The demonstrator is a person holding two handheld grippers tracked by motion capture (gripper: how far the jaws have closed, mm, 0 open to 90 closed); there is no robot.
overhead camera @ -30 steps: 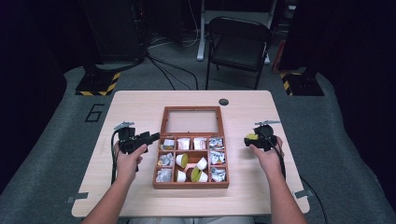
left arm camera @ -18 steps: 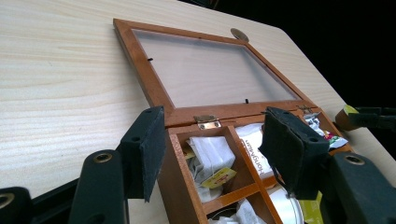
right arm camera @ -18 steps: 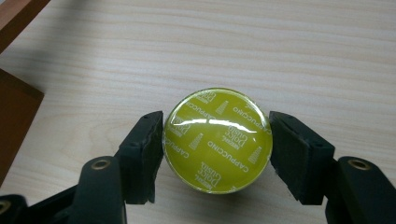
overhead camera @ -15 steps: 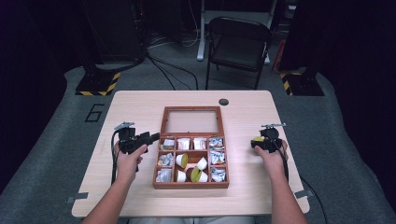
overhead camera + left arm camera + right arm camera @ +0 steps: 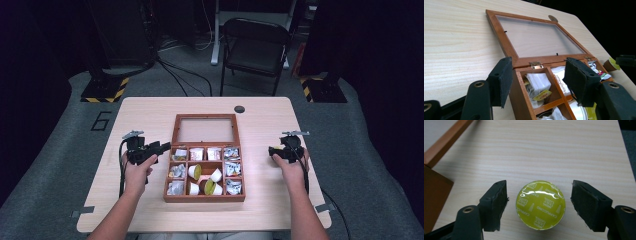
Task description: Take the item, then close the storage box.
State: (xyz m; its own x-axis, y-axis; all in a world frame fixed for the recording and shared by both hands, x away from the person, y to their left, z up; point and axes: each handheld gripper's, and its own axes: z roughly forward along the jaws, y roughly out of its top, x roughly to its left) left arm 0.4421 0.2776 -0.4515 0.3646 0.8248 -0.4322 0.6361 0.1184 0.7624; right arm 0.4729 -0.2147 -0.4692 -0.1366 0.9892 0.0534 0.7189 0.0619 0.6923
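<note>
A wooden compartment box (image 5: 204, 198) lies mid-table, its glass lid (image 5: 205, 130) folded flat behind it. It holds sachets and several white capsules (image 5: 216, 175). My left gripper (image 5: 161, 146) is open beside the box's left rear corner; in the left gripper view its jaws (image 5: 539, 67) straddle the hinge edge (image 5: 536, 65) without touching. My right gripper (image 5: 272, 150) is open right of the box. In the right gripper view a yellow-lidded capsule (image 5: 540, 205) stands on the table between its jaws (image 5: 541, 188), with a gap on each side.
The light wooden table (image 5: 150, 110) has a small dark round grommet (image 5: 239, 109) near its far edge. A black folding chair (image 5: 255, 50) stands beyond the table. The box's outer wall (image 5: 434, 195) is to the left of the capsule.
My right hand has come down and slightly nearer the person with the yellow capsule, which now stands on the table. The left gripper has barely moved.
</note>
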